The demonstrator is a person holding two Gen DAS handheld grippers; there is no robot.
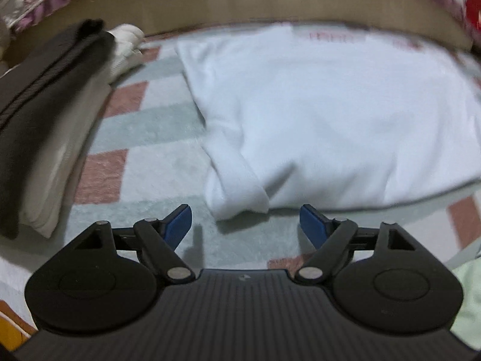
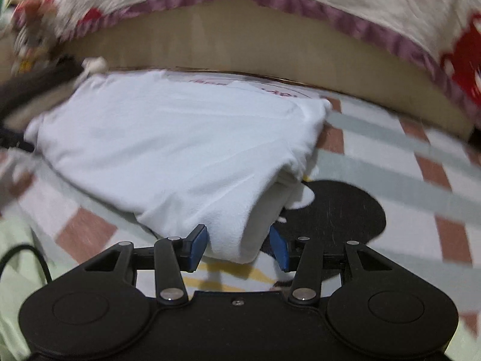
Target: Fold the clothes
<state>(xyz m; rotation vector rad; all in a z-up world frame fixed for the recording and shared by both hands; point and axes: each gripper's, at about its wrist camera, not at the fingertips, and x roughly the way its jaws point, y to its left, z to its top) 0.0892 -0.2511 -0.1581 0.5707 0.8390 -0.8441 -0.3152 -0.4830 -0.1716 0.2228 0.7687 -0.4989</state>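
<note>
We are looking at a folded white shirt [image 1: 324, 120] lying on a checked blanket [image 1: 144, 126] of pink, grey and white. Our left gripper [image 1: 245, 222] is hovering with its jaws spread wide and nothing between them, just near of the shirt's near left corner. Our right gripper [image 2: 237, 248] is standing partly spread around the shirt's near right corner, its blue pads [image 2: 198, 248] not visibly pressing the cloth. A folded dark garment [image 1: 45, 114] is lying far left.
</note>
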